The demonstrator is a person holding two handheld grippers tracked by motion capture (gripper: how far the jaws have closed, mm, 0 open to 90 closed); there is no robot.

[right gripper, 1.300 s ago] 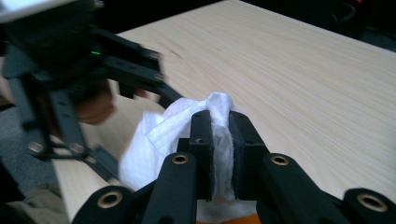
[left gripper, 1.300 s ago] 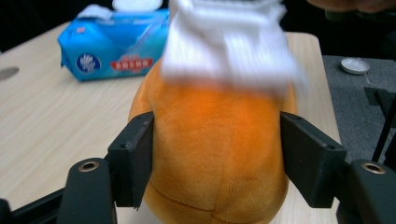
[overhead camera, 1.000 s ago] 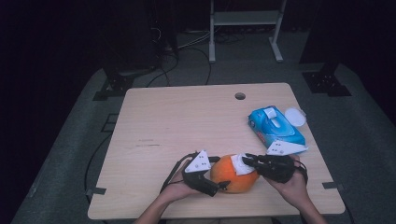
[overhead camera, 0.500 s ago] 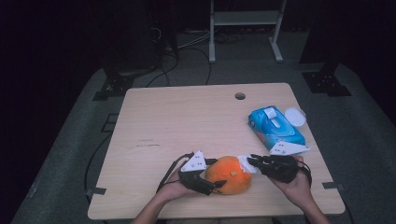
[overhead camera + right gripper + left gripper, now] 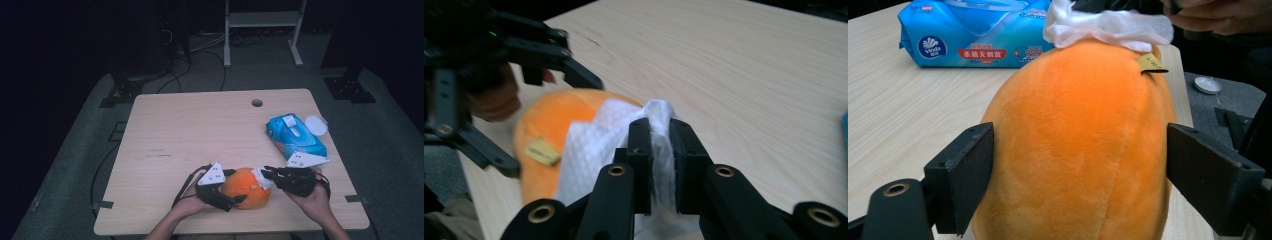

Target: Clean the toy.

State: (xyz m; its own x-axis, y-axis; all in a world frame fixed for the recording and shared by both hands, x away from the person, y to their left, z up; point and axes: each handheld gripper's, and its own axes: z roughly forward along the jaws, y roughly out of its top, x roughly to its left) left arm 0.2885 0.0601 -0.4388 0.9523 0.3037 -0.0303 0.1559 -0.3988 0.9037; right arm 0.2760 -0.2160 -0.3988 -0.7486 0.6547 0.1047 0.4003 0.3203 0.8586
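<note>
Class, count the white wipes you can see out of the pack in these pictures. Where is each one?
1. The wipe lies against the orange plush toy, pinched in the right claw. More may be hidden inside the blue pack.

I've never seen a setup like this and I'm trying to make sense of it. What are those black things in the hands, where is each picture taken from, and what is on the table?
There is no robot here: a person holds a hand-held two-jaw tool in each hand. The high view looks down on the wooden table. There the left gripper and the right gripper meet at an orange plush toy. The other two pictures come from cameras riding on the grippers. The left gripper view shows its jaws on either side of the toy, holding it. The right gripper view shows its jaws shut on a white wipe laid against the toy. A blue pack of wipes lies on the table, and a white round lid sits beside the pack.
</note>
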